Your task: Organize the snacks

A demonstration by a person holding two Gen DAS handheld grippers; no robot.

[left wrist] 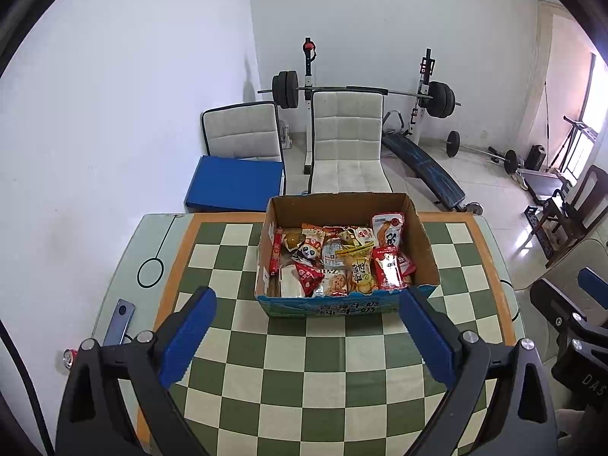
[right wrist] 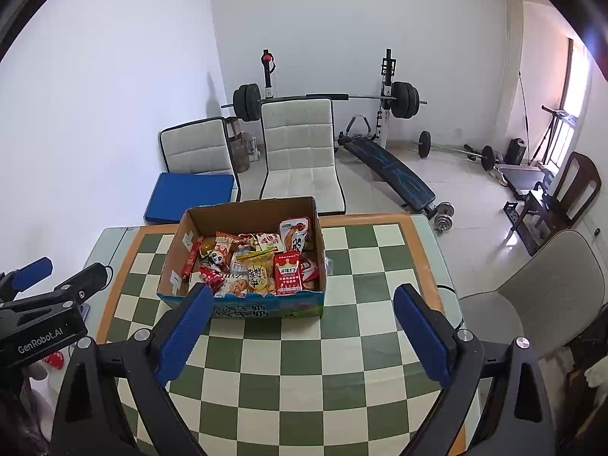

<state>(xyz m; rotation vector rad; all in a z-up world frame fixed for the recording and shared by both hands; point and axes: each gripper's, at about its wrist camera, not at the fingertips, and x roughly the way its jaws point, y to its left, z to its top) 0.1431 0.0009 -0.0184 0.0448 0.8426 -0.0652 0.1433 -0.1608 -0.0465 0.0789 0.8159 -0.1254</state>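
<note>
Now both released: left hand-held gripper (left wrist: 306,332), right hand-held gripper (right wrist: 302,328) empty, low-frame. Approach cardboard box (left wrist: 334,309) mid-frame from above; pinch top snack packet (left wrist: 359,269) only.

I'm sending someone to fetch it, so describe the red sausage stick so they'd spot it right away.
Find the cardboard box of snacks on the checkered table. Look along its left inside wall: the sausage stick lies lengthwise there, a long thin red tube, unlike the flat packets beside it.

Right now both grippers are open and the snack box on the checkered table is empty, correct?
Not quite: the box is full of snack packets, as the left wrist view shows. Both the left gripper and right gripper are open, above the checkered table.
</note>
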